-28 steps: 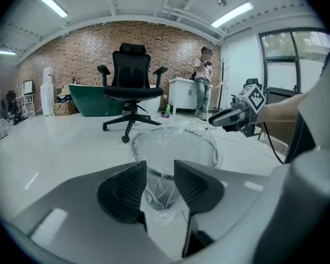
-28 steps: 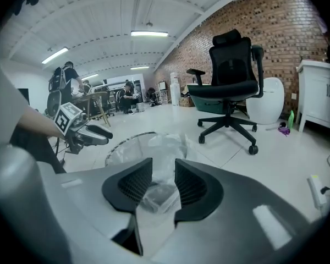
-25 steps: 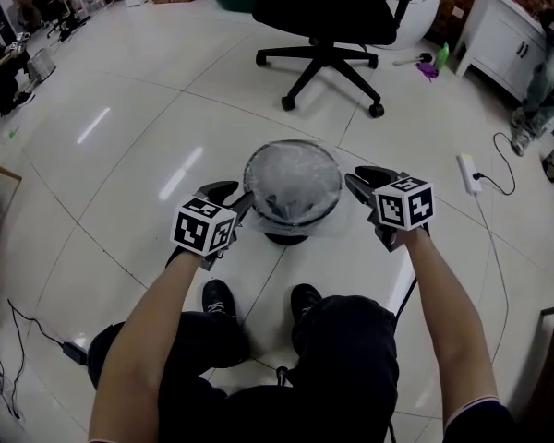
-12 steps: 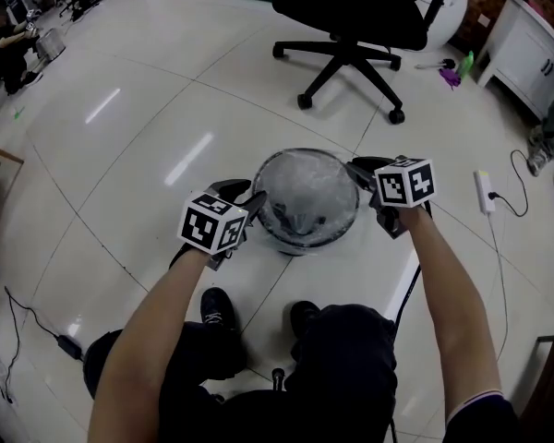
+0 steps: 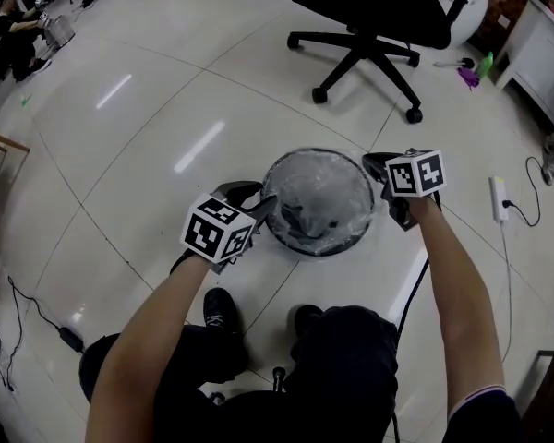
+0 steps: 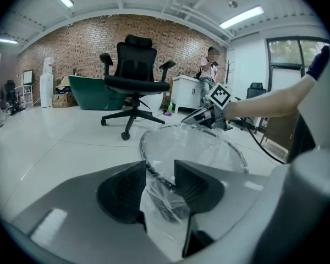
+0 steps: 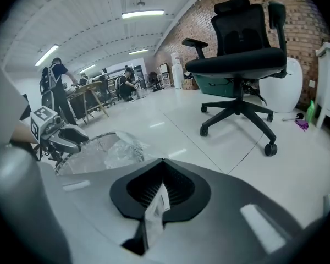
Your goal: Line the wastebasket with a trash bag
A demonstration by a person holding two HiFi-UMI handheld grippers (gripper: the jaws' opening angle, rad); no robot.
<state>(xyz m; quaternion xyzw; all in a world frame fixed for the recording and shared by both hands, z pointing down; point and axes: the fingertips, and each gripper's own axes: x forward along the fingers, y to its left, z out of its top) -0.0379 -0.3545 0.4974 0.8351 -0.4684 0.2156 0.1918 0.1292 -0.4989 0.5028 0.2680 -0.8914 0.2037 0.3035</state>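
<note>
The round mesh wastebasket (image 5: 319, 152) stands on the floor in front of me, with a clear trash bag (image 5: 316, 197) lying inside and over its rim. My left gripper (image 5: 258, 201) is at the basket's left rim. It is open, and the rim wire and bag film (image 6: 166, 202) pass between its jaws (image 6: 160, 183). At the right rim is my right gripper (image 5: 379, 169). Its jaws have just been closing and now stand shut on a sliver of bag film (image 7: 155, 202). Each gripper view shows the other gripper across the basket (image 6: 195, 126).
A black office chair (image 5: 379, 17) stands just beyond the basket. A power strip (image 5: 499, 197) with its cable lies on the floor at the right, and another cable (image 5: 69, 340) at the left. My shoes (image 5: 220, 307) are close behind the basket. People work at desks (image 7: 88, 95) far off.
My right gripper has come down and in to the basket's right rim and has shut on the bag film. The left gripper has stayed at the left rim.
</note>
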